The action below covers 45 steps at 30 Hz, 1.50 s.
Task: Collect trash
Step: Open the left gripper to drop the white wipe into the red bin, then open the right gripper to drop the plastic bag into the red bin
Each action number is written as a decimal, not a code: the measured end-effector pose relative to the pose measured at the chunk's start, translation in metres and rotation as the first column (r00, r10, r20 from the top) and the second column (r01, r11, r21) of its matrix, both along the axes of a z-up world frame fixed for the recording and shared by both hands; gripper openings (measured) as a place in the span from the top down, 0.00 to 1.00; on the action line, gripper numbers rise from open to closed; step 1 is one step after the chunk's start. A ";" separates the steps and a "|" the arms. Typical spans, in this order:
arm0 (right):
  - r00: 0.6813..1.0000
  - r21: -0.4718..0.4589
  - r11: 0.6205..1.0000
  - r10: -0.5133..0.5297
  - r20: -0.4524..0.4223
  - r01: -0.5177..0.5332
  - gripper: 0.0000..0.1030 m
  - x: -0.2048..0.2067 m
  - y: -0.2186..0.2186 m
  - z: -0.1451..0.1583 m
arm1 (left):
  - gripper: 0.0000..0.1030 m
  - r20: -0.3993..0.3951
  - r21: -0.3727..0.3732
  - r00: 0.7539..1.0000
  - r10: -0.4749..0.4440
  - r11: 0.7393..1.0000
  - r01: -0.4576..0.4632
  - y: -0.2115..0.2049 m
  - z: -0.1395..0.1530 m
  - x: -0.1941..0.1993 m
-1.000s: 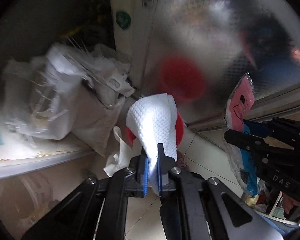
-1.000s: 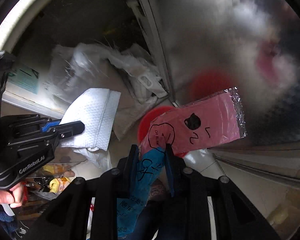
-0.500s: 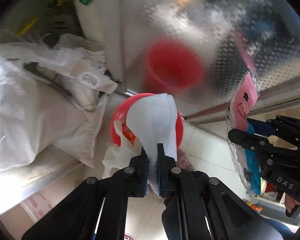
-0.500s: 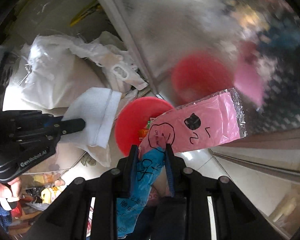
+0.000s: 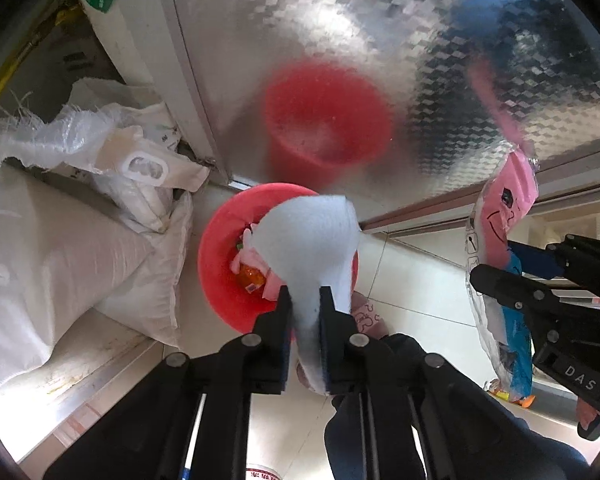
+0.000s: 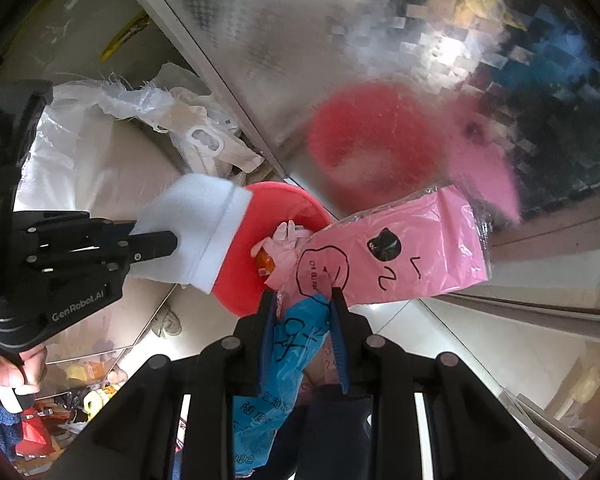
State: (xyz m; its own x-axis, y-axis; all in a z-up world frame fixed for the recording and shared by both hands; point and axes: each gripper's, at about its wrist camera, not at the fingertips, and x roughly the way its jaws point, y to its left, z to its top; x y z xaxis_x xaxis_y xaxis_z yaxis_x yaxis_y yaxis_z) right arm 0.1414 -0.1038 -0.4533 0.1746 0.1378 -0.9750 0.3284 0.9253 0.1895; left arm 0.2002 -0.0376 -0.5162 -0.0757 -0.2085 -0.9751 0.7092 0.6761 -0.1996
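Both hands hover over the round red plastic bin point(image 5: 220, 264), low centre of frame. The left gripper point(image 5: 305, 304), its jaws just easing apart, barely pinches the white paper towel point(image 5: 312, 236); the right gripper point(image 6: 303, 300) clamps the pink-and-blue plastic wrapper point(image 6: 396, 248). Release directly above the opening.

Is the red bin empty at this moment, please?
No, the red bin already holds trash: pale pink gloves and an orange wrapper lie inside it.
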 end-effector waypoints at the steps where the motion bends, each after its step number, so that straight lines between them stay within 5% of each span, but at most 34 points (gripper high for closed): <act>1: 1.000 0.001 1.000 0.003 -0.001 -0.003 0.77 0.000 0.001 -0.001 | 0.88 -0.005 0.002 1.000 0.003 1.000 -0.003 0.001 -0.001 0.000; 18: 0.977 0.019 0.976 0.215 0.001 -0.215 0.77 0.023 0.033 -0.006 | 0.70 -0.032 -0.011 0.980 0.198 0.980 -0.199 0.063 -0.013 0.007; 41: 0.859 0.016 0.858 0.513 0.005 -0.513 0.77 0.046 0.084 -0.037 | 0.70 -0.015 0.026 0.876 0.482 0.876 -0.482 0.141 -0.050 0.000; 45: 0.852 0.003 0.852 0.523 -0.002 -0.523 0.62 0.050 0.088 -0.041 | 0.70 -0.015 0.027 0.863 0.505 0.863 -0.504 0.146 -0.051 0.000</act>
State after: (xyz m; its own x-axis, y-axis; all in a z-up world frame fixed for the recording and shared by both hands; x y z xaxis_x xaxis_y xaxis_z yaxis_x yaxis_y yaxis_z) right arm 0.1916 -0.0161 -0.4939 0.0738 0.2101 -0.9749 -0.2036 0.9601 0.1915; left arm 0.2006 0.1083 -0.5675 0.0139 -0.2026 -0.9792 0.2659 0.9447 -0.1917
